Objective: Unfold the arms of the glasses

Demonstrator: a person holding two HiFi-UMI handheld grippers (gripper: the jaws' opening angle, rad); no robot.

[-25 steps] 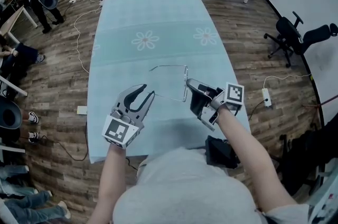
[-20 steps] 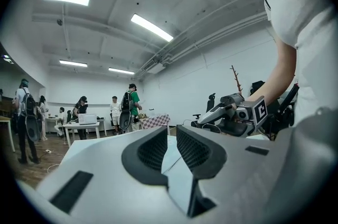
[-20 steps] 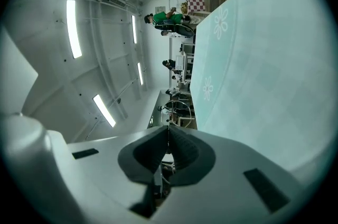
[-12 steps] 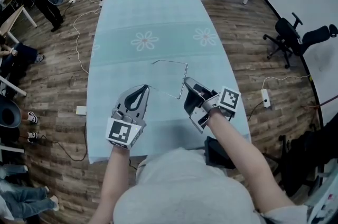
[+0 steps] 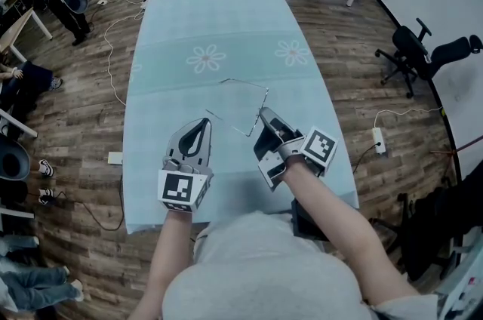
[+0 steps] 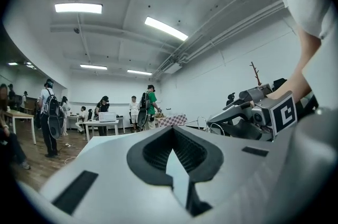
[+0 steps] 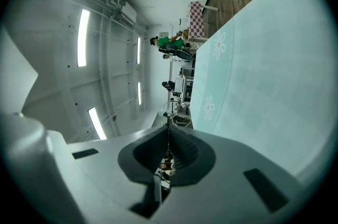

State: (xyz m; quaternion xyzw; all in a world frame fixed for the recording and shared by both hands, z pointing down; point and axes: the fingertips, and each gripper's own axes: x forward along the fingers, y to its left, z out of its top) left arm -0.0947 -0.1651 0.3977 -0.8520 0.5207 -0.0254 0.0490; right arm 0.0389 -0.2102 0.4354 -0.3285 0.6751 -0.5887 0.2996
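Thin wire glasses (image 5: 245, 85) over the pale blue table (image 5: 226, 24), pinched at the right gripper (image 5: 261, 115).

Head view: the frame is bare, fine metal. One arm slants from the right gripper's tips toward the left gripper (image 5: 205, 122) and ends just beside its tips; contact there can't be made out.
Left gripper view: the jaws are clenched together, with no wire seen between them.
Right gripper view: the jaws are pressed onto the slim frame, and a rim loop stands beyond their tips.
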